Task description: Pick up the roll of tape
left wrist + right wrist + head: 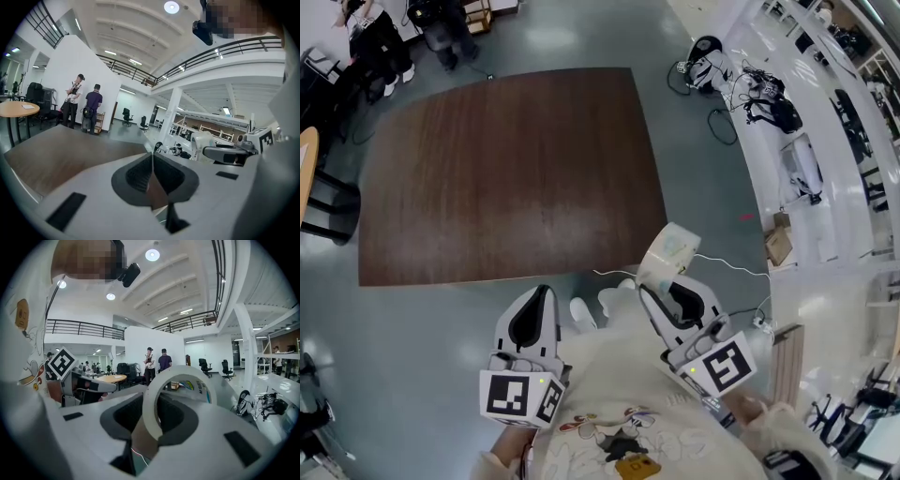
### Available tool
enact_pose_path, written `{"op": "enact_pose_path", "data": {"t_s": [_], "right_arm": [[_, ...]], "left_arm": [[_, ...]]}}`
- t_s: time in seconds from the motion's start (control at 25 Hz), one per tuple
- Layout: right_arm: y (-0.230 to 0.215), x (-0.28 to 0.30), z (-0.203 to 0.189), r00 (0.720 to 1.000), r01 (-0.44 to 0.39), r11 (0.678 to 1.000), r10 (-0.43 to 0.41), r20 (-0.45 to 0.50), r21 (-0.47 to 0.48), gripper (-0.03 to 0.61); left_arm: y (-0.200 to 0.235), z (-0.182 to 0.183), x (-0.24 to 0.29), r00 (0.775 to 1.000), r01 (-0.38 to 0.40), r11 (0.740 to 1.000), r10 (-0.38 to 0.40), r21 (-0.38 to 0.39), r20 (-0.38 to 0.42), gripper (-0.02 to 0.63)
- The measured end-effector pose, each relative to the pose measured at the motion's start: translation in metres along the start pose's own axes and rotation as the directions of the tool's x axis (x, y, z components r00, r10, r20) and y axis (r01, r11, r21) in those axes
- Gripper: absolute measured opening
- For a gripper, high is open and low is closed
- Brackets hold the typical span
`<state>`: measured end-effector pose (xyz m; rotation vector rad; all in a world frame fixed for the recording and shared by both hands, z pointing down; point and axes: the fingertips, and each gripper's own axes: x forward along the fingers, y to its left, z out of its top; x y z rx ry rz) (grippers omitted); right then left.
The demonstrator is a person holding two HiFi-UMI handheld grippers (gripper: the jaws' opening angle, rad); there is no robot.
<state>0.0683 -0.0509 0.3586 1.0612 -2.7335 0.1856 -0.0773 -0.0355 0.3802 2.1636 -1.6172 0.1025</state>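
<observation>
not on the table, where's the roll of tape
Head view, right: the roll of tape is clamped in the right claw, off the near right corner of the table.

An open office hall: mezzanine railing (84,326), office chairs (226,367), round desk (18,108), wide brown table (506,169).

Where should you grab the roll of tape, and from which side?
Pinch the roll of tape across its ring, a jaw on each flat side, coming in edge-on. Flat sides sit steady; the round rim would likely roll away. The right gripper seems to hold it so.
</observation>
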Motion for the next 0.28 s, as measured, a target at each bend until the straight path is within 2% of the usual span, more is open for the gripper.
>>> {"op": "enact_pose_path", "data": {"t_s": [0.28], "right_arm": [[0.016,0.008,-0.007,1.000,-0.009,1.000,0.009,-0.007,0.000,0.095]], "left_arm": [[0.014,-0.005,-0.008,1.000,0.000,1.000,0.000,0.000,0.002,0.020]]}}
